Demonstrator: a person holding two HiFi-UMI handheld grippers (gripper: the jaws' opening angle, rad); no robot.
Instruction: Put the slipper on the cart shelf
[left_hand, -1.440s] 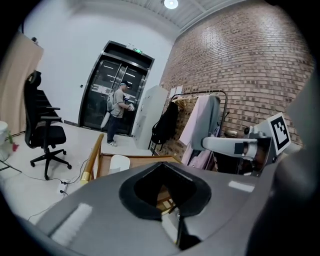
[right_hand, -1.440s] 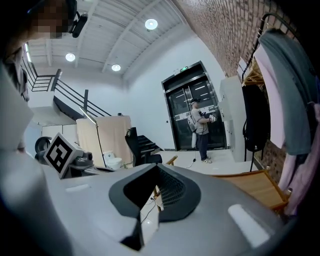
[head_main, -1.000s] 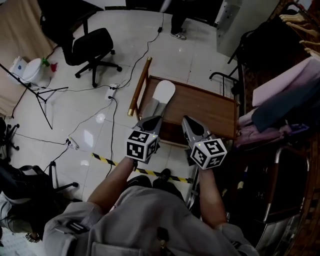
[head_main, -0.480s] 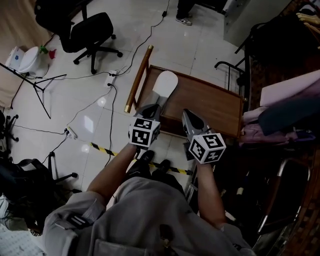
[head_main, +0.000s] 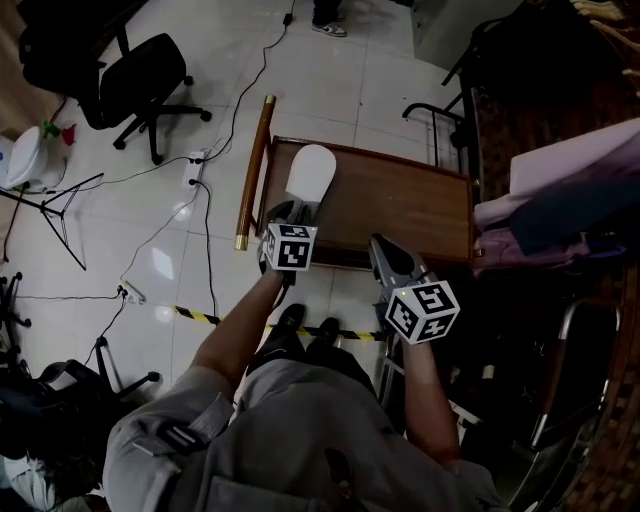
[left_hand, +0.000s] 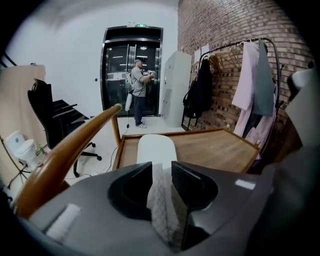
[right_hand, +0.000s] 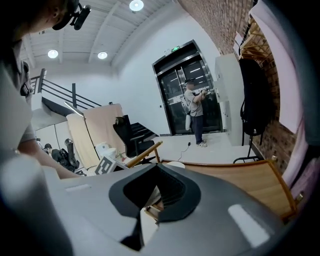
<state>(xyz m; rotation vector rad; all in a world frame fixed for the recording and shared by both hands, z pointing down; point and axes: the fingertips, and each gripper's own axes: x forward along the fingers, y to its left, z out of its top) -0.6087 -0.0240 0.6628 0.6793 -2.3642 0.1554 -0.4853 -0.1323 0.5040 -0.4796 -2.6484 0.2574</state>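
1. A black office chair (head_main: 140, 80) is standing on the pale tiled floor at 10 o'clock from the cart, with cables (head_main: 205, 230) trailing over the tiles beside it.
2. The cart's wooden handle bar (head_main: 253, 170) is running along the cart's left side, at 9 o'clock from the slipper.
3. The left gripper (head_main: 293, 208) is reaching over the near left corner of the cart shelf (head_main: 400, 205), pointing toward 12 o'clock and tilting downward. Its jaws have just been opening and are standing apart. The slipper's near end is lying in the gap between them. Whether the pads are brushing its sides cannot be told.
4. The white slipper (head_main: 310, 172) is lying flat on the wooden shelf top at its left end, just beside the handle bar. Its length is running toward 12 o'clock and its rounded far end is pointing away from the person.
5. The right gripper (head_main: 380, 248) is hovering at 4 o'clock from the left one, over the shelf's near edge and apart from the slipper. Its jaws are sitting drawn together, gripping nothing.
6. Pale and dark garments (head_main: 570, 190) are hanging at 3 o'clock from the cart, against the brick wall.
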